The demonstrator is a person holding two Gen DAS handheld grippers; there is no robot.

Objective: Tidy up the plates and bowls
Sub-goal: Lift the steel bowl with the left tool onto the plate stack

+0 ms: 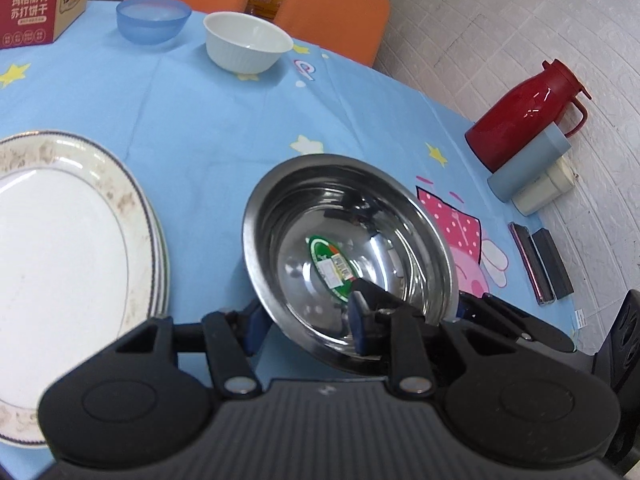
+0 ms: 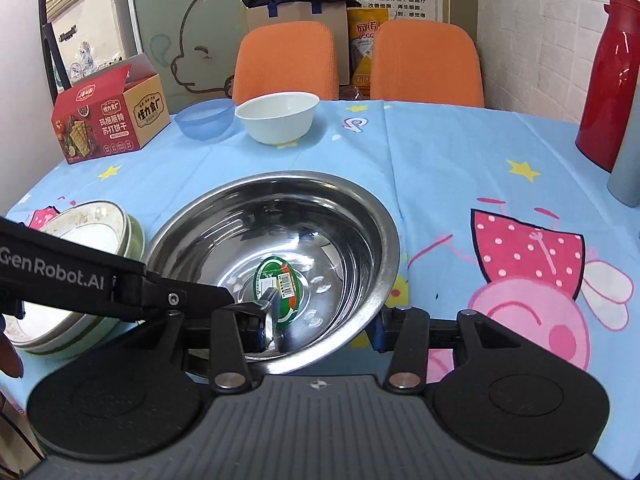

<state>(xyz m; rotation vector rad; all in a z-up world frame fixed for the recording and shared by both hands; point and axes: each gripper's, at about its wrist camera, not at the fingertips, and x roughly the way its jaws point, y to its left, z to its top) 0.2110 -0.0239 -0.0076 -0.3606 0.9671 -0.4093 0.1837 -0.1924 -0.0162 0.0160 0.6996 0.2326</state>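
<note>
Two grippers are seen at one steel bowl on a round table covered by a blue cartoon tablecloth. In the left wrist view, the left gripper straddles the near rim of the bowl: one finger is outside the wall and the other is inside. Whether the jaws are pressed tight on the wall cannot be told for certain, though they appear closed on it. In the right wrist view, the right gripper has its jaws apart, one finger inside the bowl and one just outside the rim on the other side.

The bowl sits near the front of the table and appears tilted. A stack of plates lies just beside it, to its left. A white bowl and a blue bowl stand side by side at the far edge, well apart from it, next to a red cracker box.

It is judged that the smooth, thin steel wall could slip from a one-sided pinch. If the bowl were swung leftward, the plate stack could be struck. The two grippers are close and could collide.
</note>
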